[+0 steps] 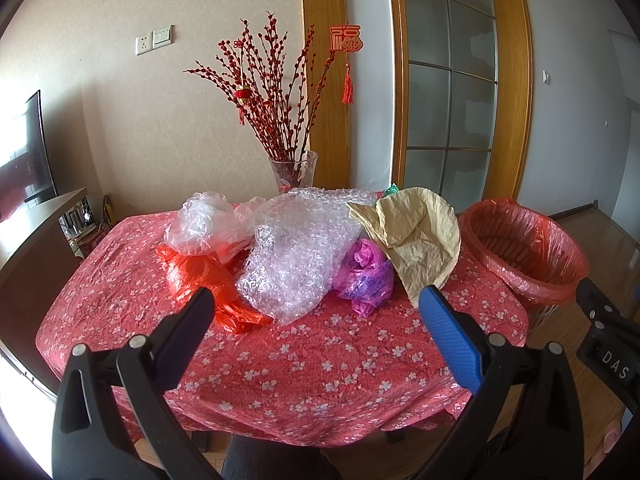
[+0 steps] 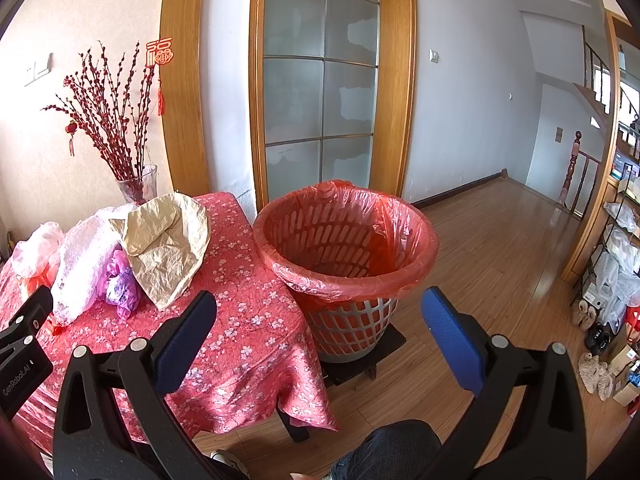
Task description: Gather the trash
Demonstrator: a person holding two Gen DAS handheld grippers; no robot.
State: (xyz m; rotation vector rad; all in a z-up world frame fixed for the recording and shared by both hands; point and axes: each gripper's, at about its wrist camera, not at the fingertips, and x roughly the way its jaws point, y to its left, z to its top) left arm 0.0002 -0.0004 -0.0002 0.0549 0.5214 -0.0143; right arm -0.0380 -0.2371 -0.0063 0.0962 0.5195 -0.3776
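Your left gripper (image 1: pixel 316 312) hangs with its jaws spread wide and nothing between them, short of the near edge of the worktop (image 1: pixel 280 360) — a sensible stand-off, since the trash lies straight ahead and you can pick any piece from here. Nearest ahead is the bubble wrap (image 1: pixel 296 248), with a red bag (image 1: pixel 200 272) to its left under a clear bag (image 1: pixel 200 220), a purple bag (image 1: pixel 366 276) to its right, and crumpled paper (image 1: pixel 416 236) beyond that.

Your right gripper (image 2: pixel 320 316) is likewise wide apart and empty, aimed at the bin (image 2: pixel 344 240) just ahead. The bin sits off the worktop's right end on a low stand, its red liner (image 2: pixel 400 216) folded over the rim — it looks empty, so nothing appears collected yet.
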